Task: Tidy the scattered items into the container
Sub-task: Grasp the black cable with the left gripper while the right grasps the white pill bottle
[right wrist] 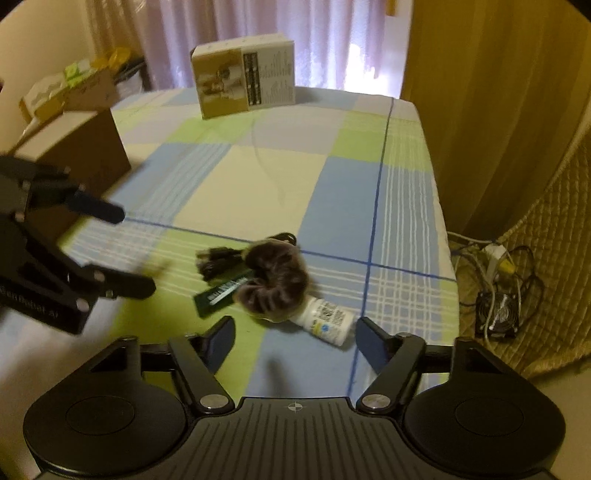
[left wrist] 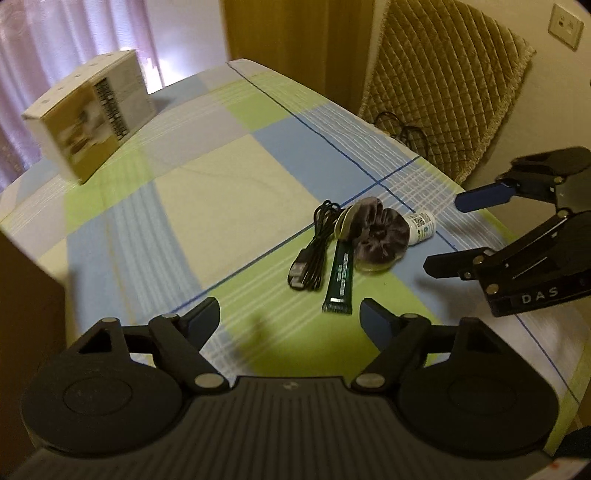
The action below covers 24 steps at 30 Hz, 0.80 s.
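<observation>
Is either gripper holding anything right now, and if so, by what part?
Nothing is held. The left gripper and right gripper are both open above the table, empty.

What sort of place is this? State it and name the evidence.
Likely a room in a home: a checked cloth covers the table, pale curtains hang behind, and a quilted throw drapes nearby furniture.

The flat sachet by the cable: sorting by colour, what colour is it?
Dark green sachet with white lettering, clearest in the left wrist view.
</observation>
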Motion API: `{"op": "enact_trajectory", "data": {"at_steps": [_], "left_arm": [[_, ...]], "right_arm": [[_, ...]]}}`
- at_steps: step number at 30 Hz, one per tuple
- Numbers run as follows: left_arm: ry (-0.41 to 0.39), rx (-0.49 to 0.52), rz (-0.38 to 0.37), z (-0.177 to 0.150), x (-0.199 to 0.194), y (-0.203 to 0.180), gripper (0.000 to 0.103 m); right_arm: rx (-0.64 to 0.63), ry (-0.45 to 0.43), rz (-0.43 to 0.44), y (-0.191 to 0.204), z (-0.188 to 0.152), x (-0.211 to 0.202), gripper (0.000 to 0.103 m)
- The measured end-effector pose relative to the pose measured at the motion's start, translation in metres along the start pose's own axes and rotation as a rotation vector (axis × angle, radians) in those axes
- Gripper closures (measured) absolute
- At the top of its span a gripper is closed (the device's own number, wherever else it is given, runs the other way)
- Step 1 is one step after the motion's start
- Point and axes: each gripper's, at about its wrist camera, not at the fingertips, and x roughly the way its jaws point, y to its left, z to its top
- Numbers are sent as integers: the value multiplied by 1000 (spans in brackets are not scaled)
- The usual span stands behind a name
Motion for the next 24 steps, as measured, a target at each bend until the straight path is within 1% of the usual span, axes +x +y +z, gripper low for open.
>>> {"op": "enact_trajectory", "data": {"at_steps": [1,5,8,11,13,15,17,19,20,21,22,24], "left_arm": [[4,12,-6,2,5,-1,26],[19,49,-35,8,20,-1,28],[30,73,-51,13,32,1,33],[33,93,-69,20,42,3,40],[39,101,-80,24,48,4,49],[40,111,-92,28,54,4,53],[49,119,-101,31,61,4,60],[60,124,-106,33,68,3,69],[66,123,-109,33,71,3,70],[71,120,-114,32,74,4,75],[75,117,-121,32,75,4,81],[73,113,-122,29,75,4,81]], "right_arm": [[-20,8,1,-3,-1,4,43],[-129,26,14,-11,-3,19,48],[-232,29,42,-11,-3,28,51],[-300,39,71,-12,-1,36,57],[-315,53,86,-13,1,41,66],[-317,61,101,-14,2,45,68],[-316,67,109,-15,2,48,70],[-315,72,117,-15,3,49,72],[-314,75,119,-15,3,50,72],[-311,75,122,-16,2,50,73],[-306,76,124,-16,3,50,75],[-293,78,131,-17,4,50,77]]}}
